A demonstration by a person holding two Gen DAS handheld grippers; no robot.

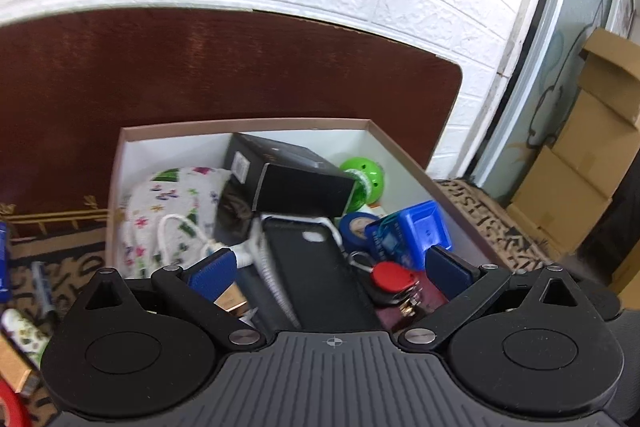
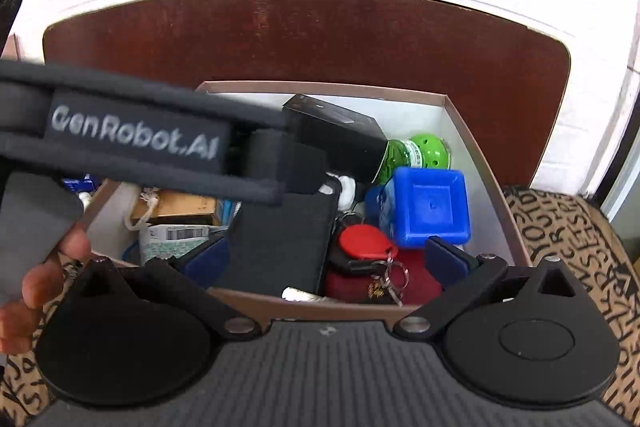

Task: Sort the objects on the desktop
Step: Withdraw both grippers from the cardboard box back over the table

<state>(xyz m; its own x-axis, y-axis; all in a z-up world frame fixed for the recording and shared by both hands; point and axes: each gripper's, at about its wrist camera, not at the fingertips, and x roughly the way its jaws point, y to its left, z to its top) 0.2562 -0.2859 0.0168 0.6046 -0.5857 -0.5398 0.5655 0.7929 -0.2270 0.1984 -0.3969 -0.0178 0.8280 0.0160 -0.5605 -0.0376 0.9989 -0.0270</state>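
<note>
— While both grippers hover over the box, what lies inside, from the left?
— Floral cloth, black phone case, red tag, blue cube, green bottle behind.
— And the jaws?
— Left gripper spread wide, empty. Right gripper likewise wide, holding nothing, above the case and tag.

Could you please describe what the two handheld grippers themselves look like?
Both the left gripper and right gripper share one design: blue finger pads on black linkage arms with silver pivot screws, round black hubs, and a ribbed grey body. A dark strap reads "GenRobot.AI".
</note>
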